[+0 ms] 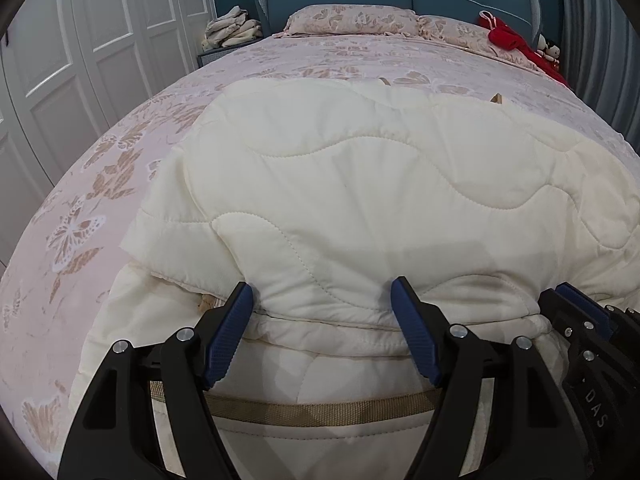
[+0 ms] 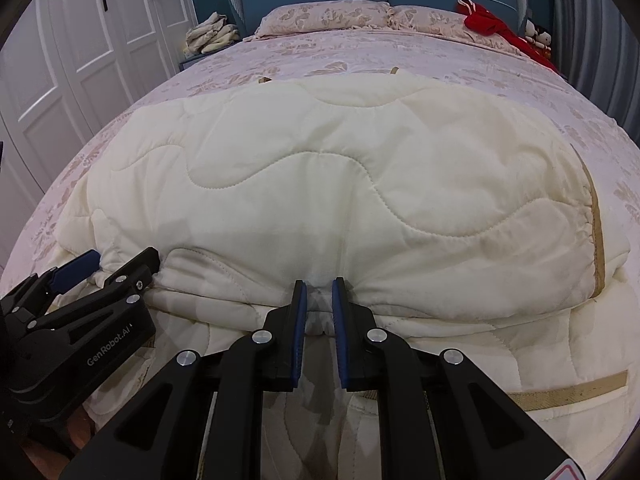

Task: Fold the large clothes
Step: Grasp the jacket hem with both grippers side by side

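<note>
The cream quilted comforter (image 2: 332, 168) is lying folded on the pink floral bed (image 1: 80, 208). The right claw (image 2: 319, 292) is pinching its near fold tightly, while the left claw (image 1: 322, 300) is bracketing a wider bunch, likely for carrying the next fold.

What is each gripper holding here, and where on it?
Both hold the cream quilt at its near folded edge: the right gripper pinches a thin tuck, the left gripper clamps a wide bunch of it.
</note>
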Motion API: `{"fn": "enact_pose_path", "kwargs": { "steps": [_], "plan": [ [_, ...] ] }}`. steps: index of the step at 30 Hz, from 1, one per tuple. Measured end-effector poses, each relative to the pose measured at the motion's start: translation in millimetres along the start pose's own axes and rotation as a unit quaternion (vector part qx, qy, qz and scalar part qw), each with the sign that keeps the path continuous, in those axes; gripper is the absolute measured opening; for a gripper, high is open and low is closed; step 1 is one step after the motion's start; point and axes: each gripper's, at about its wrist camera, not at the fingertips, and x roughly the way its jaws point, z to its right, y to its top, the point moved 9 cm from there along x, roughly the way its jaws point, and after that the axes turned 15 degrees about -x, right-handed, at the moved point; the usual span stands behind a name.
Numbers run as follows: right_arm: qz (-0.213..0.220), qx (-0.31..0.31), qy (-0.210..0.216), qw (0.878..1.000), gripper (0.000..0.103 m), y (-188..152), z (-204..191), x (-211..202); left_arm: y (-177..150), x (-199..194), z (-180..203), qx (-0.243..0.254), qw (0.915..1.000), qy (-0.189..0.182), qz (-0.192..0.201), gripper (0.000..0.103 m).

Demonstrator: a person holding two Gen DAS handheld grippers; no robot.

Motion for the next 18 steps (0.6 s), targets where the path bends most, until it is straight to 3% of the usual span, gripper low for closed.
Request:
{"fn": "enact_pose_path", "kwargs": {
  "steps": [6, 10, 12, 13, 14, 15, 16, 18],
  "plan": [
    [0.002, 0.004, 0.005, 1.0, 0.011, 1.3, -0.3, -0.4, 0.7, 0.2, 1.1, -0.002, 1.0, -0.003, 0.001, 0.069],
    [-0.013, 0.016, 0.038, 0.999, 0.014, 6.2, 5.2, -7.4, 10.8, -10.5, -4.8, -0.03, 0.9979, -0.052, -0.024, 0.071],
    [-0.058, -0.002, 0.077, 0.995, 0.037, 8.3, 2.3, -17.7, 23.0, -23.8, -11.9, -0.035, 0.9961, -0.071, -0.038, 0.074],
    [-0.072, -0.013, 0.081, 0.994, 0.063, 10.2, 1.6, -23.7, 32.6, -31.8, -18.9, -0.039, 0.9965, -0.067, -0.032, 0.088],
    [-0.078, -0.029, 0.069, 0.994, 0.081, 14.4, 3.4, -32.6, 48.7, -41.1, -28.5, -0.043, 0.9974, -0.056, -0.012, 0.098],
    [-0.056, -0.059, 0.023, 0.996, 0.083, 28.2, 9.7, -48.3, 71.9, -50.9, -39.0, -0.051, 0.9973, -0.05, 0.016, 0.098],
    [-0.035, -0.083, 0.007, 0.996, 0.083, 40.6, 10.7, -57.7, 85.2, -54.2, -44.1, -0.058, 0.9969, -0.047, 0.027, 0.098],
    [-0.009, -0.112, 0.006, 0.994, 0.085, 71.1, 9.6, -66.2, 125.2, -48.0, -57.3, -0.089, 0.995, -0.034, 0.03, 0.098]
  ]
}}
